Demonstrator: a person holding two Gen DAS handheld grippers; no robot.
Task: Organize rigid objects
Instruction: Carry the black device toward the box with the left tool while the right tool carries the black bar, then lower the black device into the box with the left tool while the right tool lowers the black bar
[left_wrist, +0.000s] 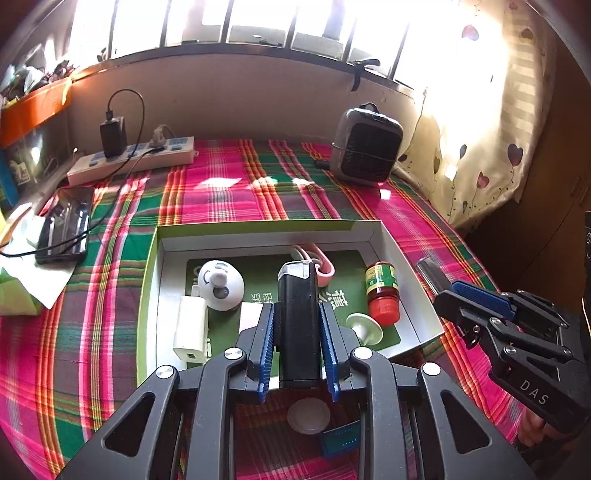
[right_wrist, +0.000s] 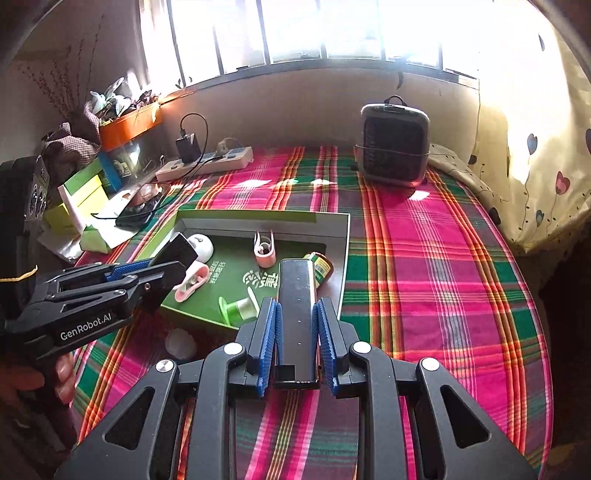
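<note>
The right gripper (right_wrist: 297, 325) is clamped on a flat dark bar (right_wrist: 297, 295), its blue pads pressing both long edges. Beyond it lies an open box (right_wrist: 338, 221) on the plaid tabletop (right_wrist: 443, 277), holding a pink clip (right_wrist: 265, 251), a small bottle (right_wrist: 320, 266) and a green spool (right_wrist: 236, 310) (among other bits). At left, the left gripper (right_wrist: 173, 264) grips a black block (right_wrist: 179, 251) over the box. A grey heater (right_wrist: 394, 144) stands near the wall.
</note>
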